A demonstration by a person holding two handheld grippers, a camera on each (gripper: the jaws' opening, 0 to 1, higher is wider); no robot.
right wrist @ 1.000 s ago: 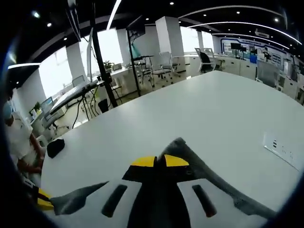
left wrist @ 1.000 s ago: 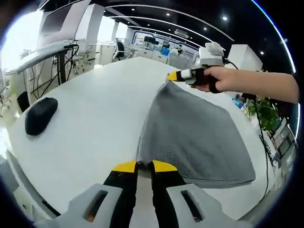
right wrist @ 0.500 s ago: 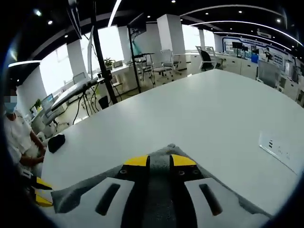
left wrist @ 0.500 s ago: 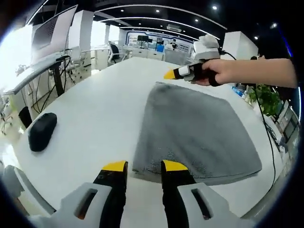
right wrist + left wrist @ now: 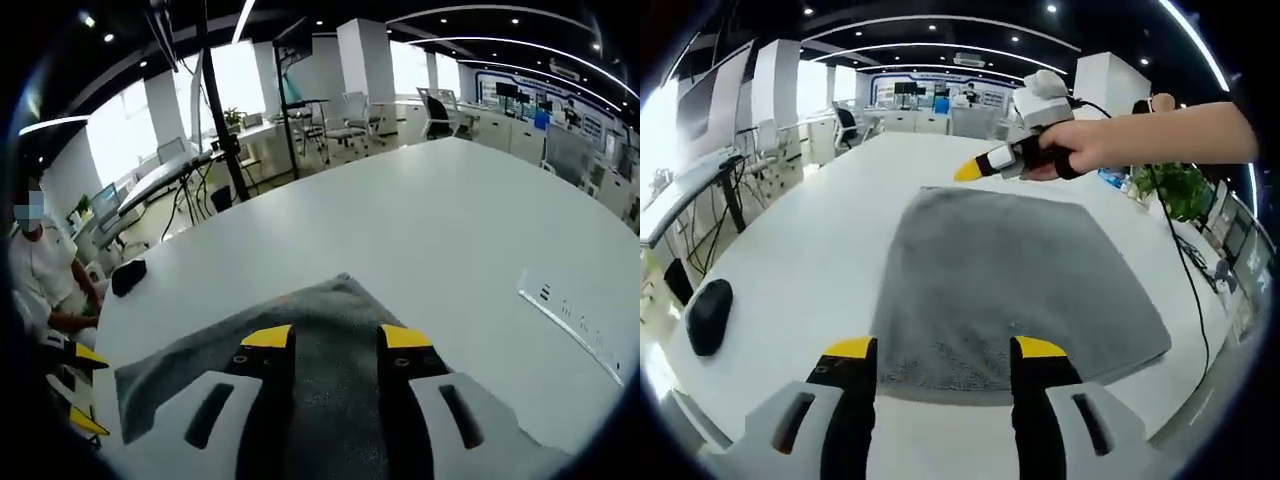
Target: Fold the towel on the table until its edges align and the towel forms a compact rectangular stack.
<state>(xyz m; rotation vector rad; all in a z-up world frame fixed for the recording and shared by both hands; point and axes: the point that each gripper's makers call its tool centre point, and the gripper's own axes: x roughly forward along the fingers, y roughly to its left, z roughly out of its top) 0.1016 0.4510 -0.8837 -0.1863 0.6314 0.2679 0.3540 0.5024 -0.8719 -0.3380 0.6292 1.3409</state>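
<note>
Both grippers have released the grey rectangular terry towel (image 5: 1015,280). One second ago each gripper was closed on a corner and the cloth was lifted into a taut ridge between them; half a second ago the jaws had begun to part and the cloth was settling. The towel now lies flat on the white table (image 5: 810,250), spread as a broad rectangle with no raised corners visible. Judged from this, one placing step is finished, but the towel looks too wide to count as a compact stack, so a further fold is probably required.

Left gripper (image 5: 945,348): the yellow-tipped jaws stand wide apart and hold nothing. They hover just above the near edge of the towel; contact with the cloth cannot be confirmed.

Right gripper (image 5: 335,336): the jaws are likewise spread wide and empty, positioned over the towel near its far corner. In the left gripper view the same gripper (image 5: 985,165), carried by a person's hand (image 5: 1080,145), sits at the far edge of the towel, apparently clear of the cloth.

A black computer mouse (image 5: 708,315) rests on the table, well apart from the towel. A seated person in white (image 5: 45,275) is visible beyond the table's end.
</note>
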